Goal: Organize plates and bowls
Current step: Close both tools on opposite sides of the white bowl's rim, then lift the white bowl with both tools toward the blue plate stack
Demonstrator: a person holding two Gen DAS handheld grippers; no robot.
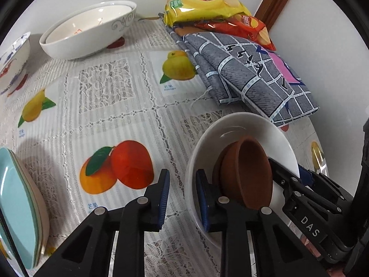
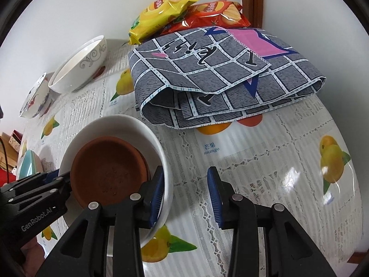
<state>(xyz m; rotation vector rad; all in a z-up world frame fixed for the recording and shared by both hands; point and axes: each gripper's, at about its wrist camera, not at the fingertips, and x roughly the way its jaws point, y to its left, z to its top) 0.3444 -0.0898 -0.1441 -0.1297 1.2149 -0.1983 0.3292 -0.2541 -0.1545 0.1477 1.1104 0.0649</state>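
Note:
A white bowl sits on the table with brown clay bowls nested inside it. My left gripper is open, its jaws straddling the white bowl's near-left rim. My right gripper is open, its jaws straddling the bowl's right rim, left finger inside. Each gripper shows in the other's view, the right one and the left one. A large white bowl stack, a painted bowl and teal plates stand around.
A folded grey checked cloth lies behind the bowl, with yellow and red snack bags by the wall. A fruit-print lace tablecloth covers the table.

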